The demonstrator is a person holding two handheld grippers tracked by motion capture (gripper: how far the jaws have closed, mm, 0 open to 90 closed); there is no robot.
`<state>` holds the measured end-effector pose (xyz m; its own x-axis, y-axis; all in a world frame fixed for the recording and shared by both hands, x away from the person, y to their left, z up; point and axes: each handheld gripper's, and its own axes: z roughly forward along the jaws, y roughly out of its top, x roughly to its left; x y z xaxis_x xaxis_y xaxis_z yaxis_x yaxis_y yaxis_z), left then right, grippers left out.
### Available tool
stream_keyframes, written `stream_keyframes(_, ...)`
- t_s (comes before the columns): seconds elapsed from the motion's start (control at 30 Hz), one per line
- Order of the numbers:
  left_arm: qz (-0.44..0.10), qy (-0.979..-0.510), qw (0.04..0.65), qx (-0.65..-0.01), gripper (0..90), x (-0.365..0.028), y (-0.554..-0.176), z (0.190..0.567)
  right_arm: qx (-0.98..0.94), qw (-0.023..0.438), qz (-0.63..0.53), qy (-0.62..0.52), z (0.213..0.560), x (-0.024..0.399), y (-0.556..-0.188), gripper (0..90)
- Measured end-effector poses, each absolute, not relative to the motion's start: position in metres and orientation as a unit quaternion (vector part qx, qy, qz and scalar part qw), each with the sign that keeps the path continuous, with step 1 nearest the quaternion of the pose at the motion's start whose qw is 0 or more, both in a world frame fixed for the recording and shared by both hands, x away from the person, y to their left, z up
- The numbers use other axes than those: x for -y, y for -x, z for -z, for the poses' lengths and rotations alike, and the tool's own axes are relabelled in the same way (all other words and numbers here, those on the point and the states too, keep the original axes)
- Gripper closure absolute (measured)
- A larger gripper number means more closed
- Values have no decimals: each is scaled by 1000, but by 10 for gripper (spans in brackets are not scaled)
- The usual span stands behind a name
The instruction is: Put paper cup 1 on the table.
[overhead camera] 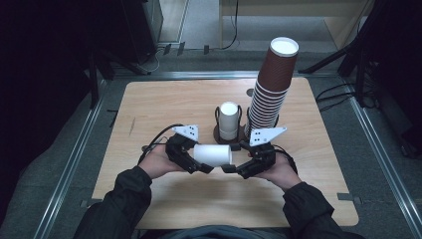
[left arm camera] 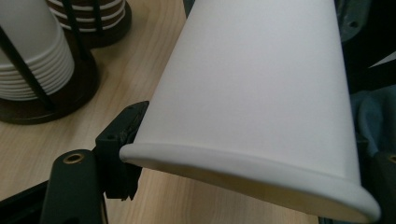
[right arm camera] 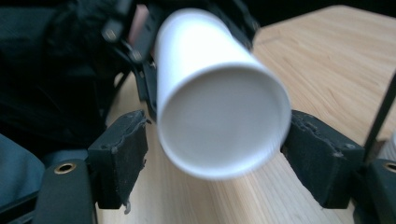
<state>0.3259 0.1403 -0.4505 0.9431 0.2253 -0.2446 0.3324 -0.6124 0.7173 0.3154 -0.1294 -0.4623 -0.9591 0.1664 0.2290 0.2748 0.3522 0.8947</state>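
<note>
White cup (overhead camera: 213,155) lying sideways, left gripper (overhead camera: 196,167) jaws clamping it — right gripper (overhead camera: 234,168) jaws open around its base.

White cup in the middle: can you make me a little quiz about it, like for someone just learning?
1. True or false: the white cup is held sideways above the table.
2. Which stack is taller? A: the brown cups. B: the white cups.
3. Which gripper's jaws press on the white cup?

Key: 1 true; 2 A; 3 the left gripper. The jaws of the right gripper stand open around the cup's base.
</note>
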Motion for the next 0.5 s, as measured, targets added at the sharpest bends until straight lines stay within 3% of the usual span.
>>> stream_keyframes(0.5, 39, -926, 342, -157, 243, -146, -331, 449, 868, 15, 478, 137, 475, 122, -316, 238)
